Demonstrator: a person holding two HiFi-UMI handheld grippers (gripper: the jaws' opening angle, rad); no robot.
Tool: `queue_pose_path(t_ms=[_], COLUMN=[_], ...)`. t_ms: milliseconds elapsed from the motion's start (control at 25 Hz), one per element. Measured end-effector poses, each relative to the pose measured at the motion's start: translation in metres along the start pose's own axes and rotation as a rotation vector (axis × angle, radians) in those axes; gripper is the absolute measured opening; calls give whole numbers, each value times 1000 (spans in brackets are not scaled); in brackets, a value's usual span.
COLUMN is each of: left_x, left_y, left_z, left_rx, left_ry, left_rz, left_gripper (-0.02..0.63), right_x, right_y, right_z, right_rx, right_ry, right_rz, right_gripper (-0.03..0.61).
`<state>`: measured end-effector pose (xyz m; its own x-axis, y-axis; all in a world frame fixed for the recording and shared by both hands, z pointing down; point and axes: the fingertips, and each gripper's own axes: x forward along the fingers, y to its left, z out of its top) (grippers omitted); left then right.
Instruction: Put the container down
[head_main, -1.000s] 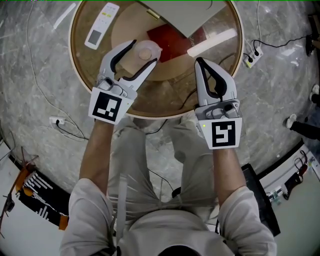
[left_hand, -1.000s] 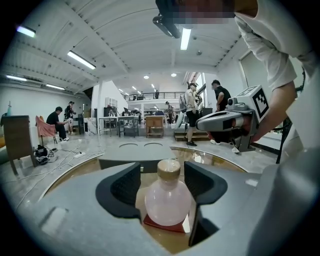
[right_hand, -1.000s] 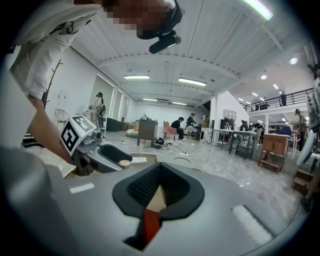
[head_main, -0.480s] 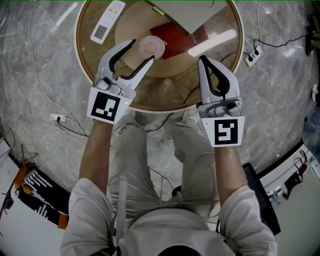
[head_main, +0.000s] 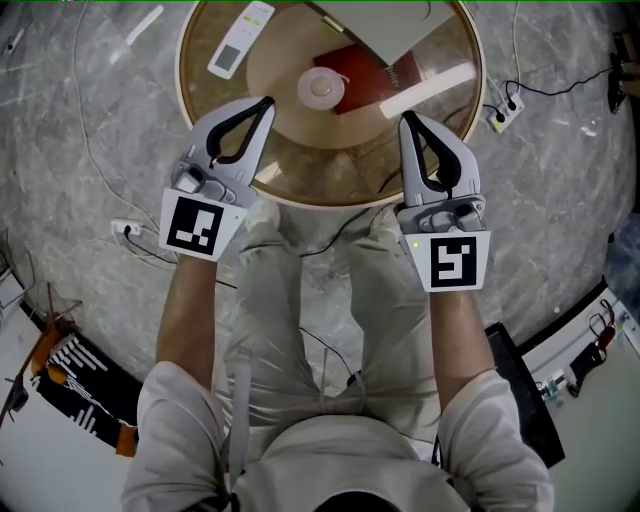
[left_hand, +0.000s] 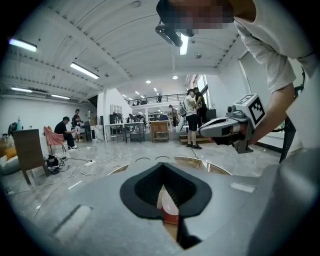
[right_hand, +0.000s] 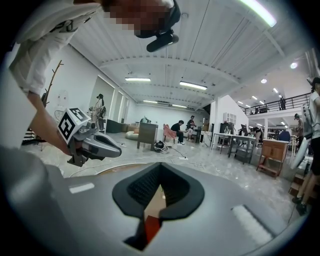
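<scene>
Left tongs (head_main: 266, 103) now off tabletop (head_main: 310, 162) container (head_main: 320, 88)

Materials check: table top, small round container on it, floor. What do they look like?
Table top: likely tinted glass, glossy. The base shows through it and a ceiling light mirrors in it.
Container: probably plastic, whitish, slightly translucent, with a dull sheen. Too small to be sure.
Floor: polished marble or marble-look tile, grey with pale veins, reflective.

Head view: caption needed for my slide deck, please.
Round container stands on the glass table; left gripper and right gripper, both shut and empty, at its near edge.
</scene>
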<state>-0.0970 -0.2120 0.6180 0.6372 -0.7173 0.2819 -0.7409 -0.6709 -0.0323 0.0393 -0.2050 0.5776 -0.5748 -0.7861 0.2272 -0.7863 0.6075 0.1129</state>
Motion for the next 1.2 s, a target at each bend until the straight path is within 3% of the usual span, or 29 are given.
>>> queue_pose_path(t_ms=[760, 1200], left_x=[-55, -68], left_y=[-10, -12], left_z=[79, 95], left_rx=[109, 99], left_ry=[13, 6], left_rz=[-74, -72], left_gripper=[5, 5], right_x=[-35, -44], right_y=[24, 29], right_z=[84, 104], right_rx=[4, -6], right_ry=[-1, 3], right_rz=[-34, -39], right_gripper=[5, 3])
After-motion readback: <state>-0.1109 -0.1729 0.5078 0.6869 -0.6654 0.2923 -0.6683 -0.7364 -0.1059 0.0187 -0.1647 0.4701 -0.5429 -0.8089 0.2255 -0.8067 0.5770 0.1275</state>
